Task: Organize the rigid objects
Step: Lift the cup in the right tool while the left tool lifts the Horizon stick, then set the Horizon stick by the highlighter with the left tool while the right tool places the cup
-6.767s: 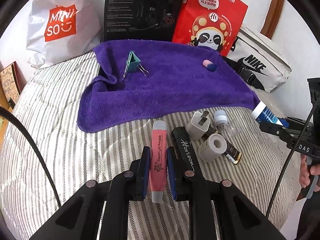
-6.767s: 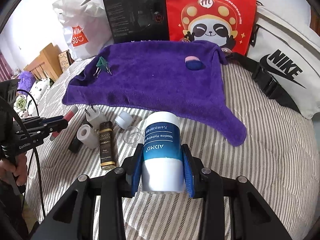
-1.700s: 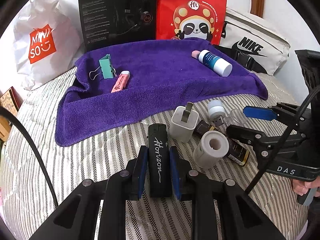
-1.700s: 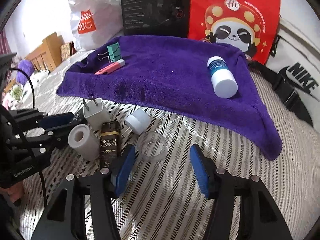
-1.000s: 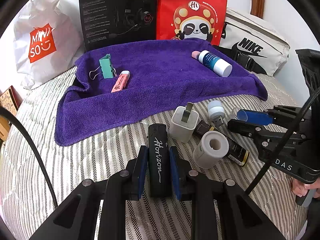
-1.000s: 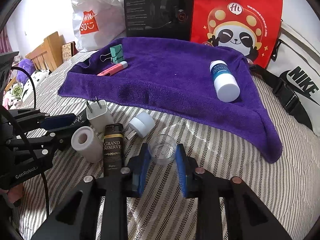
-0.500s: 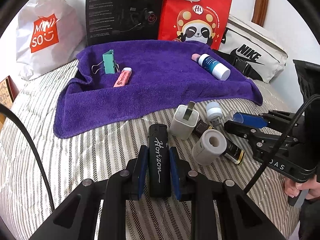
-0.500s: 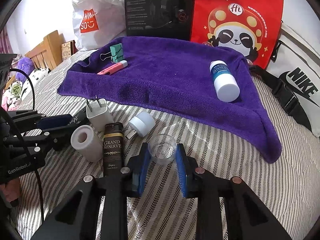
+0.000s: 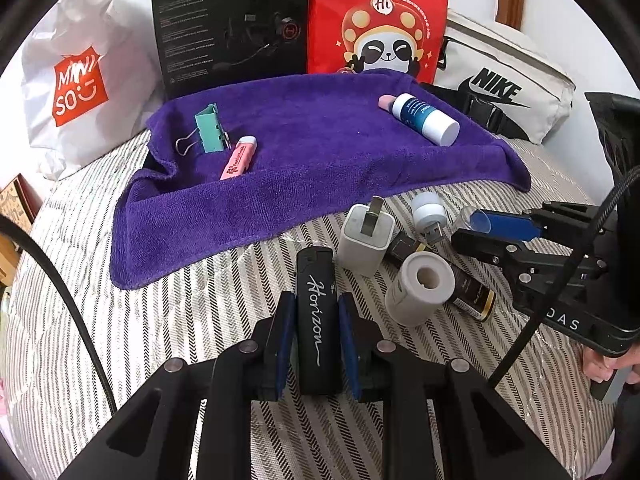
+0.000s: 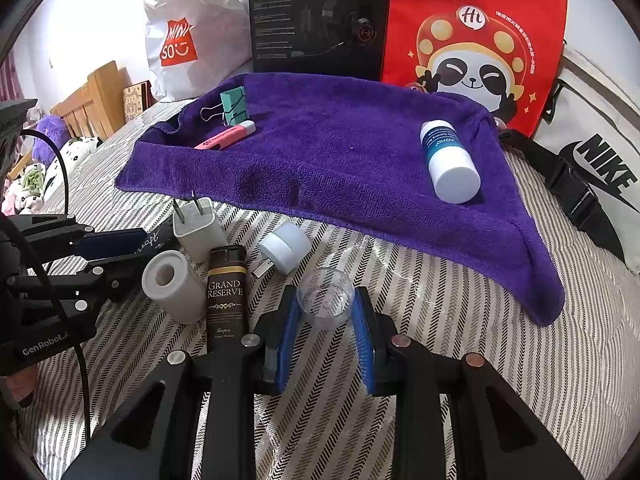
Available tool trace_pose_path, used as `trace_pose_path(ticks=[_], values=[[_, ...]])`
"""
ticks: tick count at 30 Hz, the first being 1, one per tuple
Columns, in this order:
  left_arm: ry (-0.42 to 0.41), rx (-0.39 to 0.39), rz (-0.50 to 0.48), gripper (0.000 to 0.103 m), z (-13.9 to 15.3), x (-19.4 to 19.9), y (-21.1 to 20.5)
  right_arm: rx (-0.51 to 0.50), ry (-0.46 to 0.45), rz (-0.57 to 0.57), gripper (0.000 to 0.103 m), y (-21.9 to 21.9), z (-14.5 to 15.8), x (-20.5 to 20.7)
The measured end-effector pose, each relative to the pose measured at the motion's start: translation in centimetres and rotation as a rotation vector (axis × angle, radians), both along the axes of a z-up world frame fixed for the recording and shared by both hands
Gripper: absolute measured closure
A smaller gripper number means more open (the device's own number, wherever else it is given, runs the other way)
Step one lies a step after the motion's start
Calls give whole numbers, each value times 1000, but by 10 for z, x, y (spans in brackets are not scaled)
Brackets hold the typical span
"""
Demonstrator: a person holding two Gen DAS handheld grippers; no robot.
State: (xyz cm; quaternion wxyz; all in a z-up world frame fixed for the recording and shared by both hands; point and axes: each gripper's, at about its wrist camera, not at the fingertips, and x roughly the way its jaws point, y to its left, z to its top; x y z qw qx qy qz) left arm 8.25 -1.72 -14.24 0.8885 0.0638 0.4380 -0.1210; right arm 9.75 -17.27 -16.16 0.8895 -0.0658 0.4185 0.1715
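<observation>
My left gripper (image 9: 314, 312) is shut on a black lighter (image 9: 316, 312) marked Horizon, low over the striped bedspread. My right gripper (image 10: 326, 312) is shut on a small clear plastic cup (image 10: 325, 298). On the purple towel (image 9: 304, 176) lie a teal binder clip (image 9: 209, 128), a pink tube (image 9: 238, 157), a blue and white lotion bottle (image 9: 425, 119) and a pink eraser (image 9: 386, 101). In front of the towel lie a white plug adapter (image 9: 366, 236), a white USB night light (image 10: 284, 251), a grey tape roll (image 9: 420, 282) and a dark Grand Reserve bottle (image 10: 225, 292).
Behind the towel stand a white Miniso bag (image 9: 80, 92), a black headset box (image 9: 230, 24) and a red panda bag (image 9: 378, 20). A white Nike pouch (image 9: 508, 96) with a black strap lies at the right. A wooden bed frame (image 10: 90, 106) and plush toys show at the far left.
The right gripper closed on the clear cup between 1.7 s and 1 s ago. Over the last second both grippers kept their grip and barely shifted.
</observation>
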Motion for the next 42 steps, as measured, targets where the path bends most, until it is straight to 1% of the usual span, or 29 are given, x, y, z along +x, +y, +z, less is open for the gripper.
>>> trace_pose_path(ticks=[3, 7, 11, 14, 21, 24, 29, 37, 42], values=[[1, -6, 1, 82, 0, 0, 0, 1, 1, 0, 75, 0, 0, 0], [33, -45, 10, 82, 3, 3, 4, -8, 0, 16, 76, 0, 1, 1], [59, -106, 20, 82, 4, -1, 14, -10, 38, 53, 77, -3, 4, -1], [68, -111, 27, 82, 4, -5, 19, -13, 47, 52, 77, -6, 7, -3], [46, -126, 38, 82, 18, -10, 32, -13, 33, 42, 77, -16, 26, -11], [22, -124, 44, 82, 27, -10, 36, 3, 38, 37, 77, -20, 32, -10], [8, -149, 57, 82, 40, -6, 40, 18, 36, 30, 77, -23, 38, -5], [-13, -146, 58, 82, 60, 13, 40, 40, 25, 34, 77, -24, 49, 7], [-14, -156, 46, 82, 68, 31, 35, 52, 19, 36, 77, -26, 57, 16]])
